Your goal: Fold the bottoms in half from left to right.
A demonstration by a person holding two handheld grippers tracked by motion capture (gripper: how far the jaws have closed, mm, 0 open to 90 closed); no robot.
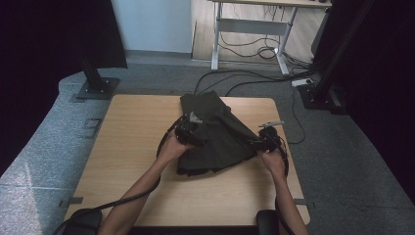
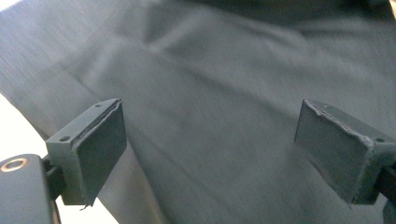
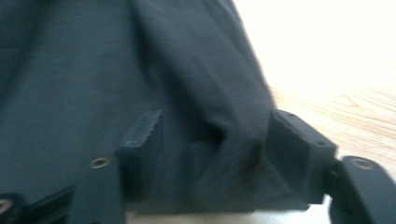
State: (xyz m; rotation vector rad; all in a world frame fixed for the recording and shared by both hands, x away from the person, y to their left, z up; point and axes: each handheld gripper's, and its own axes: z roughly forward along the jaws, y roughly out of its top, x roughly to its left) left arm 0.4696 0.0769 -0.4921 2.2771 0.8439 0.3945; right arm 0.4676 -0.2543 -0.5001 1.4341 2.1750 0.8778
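Note:
A dark grey garment (image 1: 215,134) lies bunched on the middle of the wooden table (image 1: 132,147), one end reaching the far edge. My left gripper (image 1: 188,131) rests at its left side. In the left gripper view my left gripper (image 2: 215,154) is open, its jaws wide apart just above smooth cloth (image 2: 210,70), with nothing pinched. My right gripper (image 1: 262,139) sits at the garment's right edge. In the right gripper view my right gripper (image 3: 212,154) has its jaws apart around a loose fold of the cloth (image 3: 70,70), beside bare wood (image 3: 355,107).
Behind the table a black stand base (image 1: 98,88) sits on the grey floor at the left and another (image 1: 318,95) at the right. Cables (image 1: 235,78) run across the floor to a white-legged desk (image 1: 254,27) at the back.

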